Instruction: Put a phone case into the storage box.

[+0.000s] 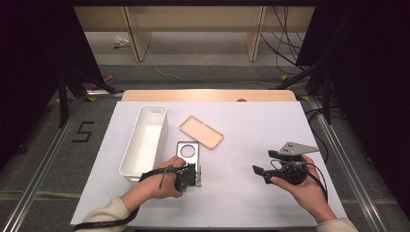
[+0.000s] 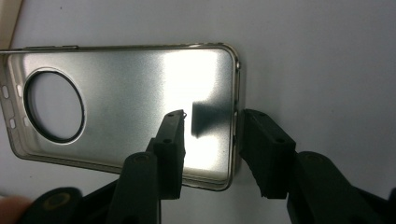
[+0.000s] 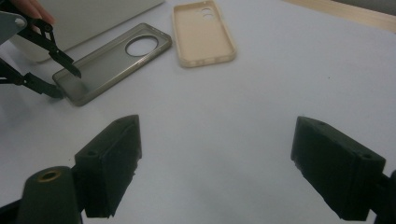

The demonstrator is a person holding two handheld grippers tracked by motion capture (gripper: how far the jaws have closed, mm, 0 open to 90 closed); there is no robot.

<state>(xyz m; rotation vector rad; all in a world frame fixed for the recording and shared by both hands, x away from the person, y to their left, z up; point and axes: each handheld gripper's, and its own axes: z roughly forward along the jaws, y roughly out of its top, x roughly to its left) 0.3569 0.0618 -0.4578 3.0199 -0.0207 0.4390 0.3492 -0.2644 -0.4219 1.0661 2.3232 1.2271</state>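
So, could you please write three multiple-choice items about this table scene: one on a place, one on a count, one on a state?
1. Where does the white rectangular plastic bin stand?
A. left of the phone cases
B. right of them
C. on top of them

2. How many phone cases lie on the table?
A. one
B. two
C. four

3. How do the jaws of the left hand-held gripper stand at the grey translucent phone case?
A. far from it
B. either side of its edge, not pressing
C. around the beige case

Key: 1 A, the high view shows the bin left of both cases. 2 B, the grey case and the beige soft phone case. 3 B, a gap shows beside each jaw.
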